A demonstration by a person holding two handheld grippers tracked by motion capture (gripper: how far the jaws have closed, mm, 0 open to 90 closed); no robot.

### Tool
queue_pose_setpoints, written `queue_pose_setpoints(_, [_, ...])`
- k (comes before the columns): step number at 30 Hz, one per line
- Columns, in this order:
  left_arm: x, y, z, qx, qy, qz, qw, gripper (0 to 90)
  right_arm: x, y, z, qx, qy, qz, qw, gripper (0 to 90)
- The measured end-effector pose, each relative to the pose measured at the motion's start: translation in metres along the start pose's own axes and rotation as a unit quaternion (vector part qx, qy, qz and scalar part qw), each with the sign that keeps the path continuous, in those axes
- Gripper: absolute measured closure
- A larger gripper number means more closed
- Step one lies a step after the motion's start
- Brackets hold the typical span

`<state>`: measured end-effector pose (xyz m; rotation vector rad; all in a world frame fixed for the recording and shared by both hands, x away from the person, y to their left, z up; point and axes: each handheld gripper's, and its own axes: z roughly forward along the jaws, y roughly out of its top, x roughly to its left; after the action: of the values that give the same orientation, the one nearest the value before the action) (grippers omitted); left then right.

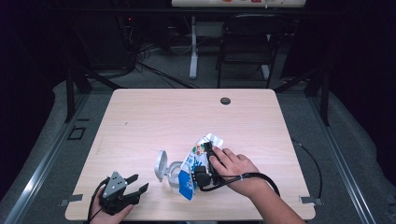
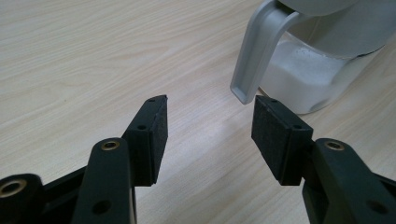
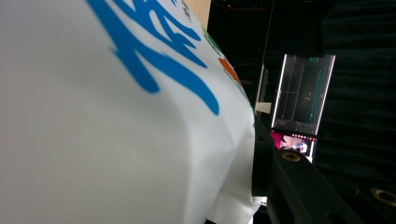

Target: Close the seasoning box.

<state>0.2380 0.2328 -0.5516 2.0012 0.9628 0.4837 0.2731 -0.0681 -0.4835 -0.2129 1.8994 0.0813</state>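
A white bag with blue print (image 1: 198, 161) is held tilted over a clear container (image 1: 173, 179) near the table's front edge. My right gripper (image 1: 207, 154) is shut on that bag. In the right gripper view the bag (image 3: 116, 116) covers the left side, and one black finger (image 3: 262, 154) presses its right edge. The container's grey lid (image 1: 161, 164) stands flipped open. My left gripper (image 1: 141, 182) rests at the front left, open and holding nothing. In the left gripper view its jaws (image 2: 209, 116) stand apart just short of the container (image 2: 303, 79), which holds white powder.
The light wooden table (image 1: 187, 112) has a dark round grommet (image 1: 225, 101) near its far edge. A black chair (image 1: 247, 37) and a white table leg stand beyond it. A lit monitor (image 3: 301, 98) shows in the dark background.
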Motion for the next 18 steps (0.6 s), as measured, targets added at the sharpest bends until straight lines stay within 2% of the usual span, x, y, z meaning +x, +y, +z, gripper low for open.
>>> queue_pose_setpoints(18, [0.0001,-0.0001,-0.0002,0.000,0.001,-0.002,1.0000,46.6,0.0017,0.0004,0.0004,-0.001,0.002,0.002,1.0000,72.8])
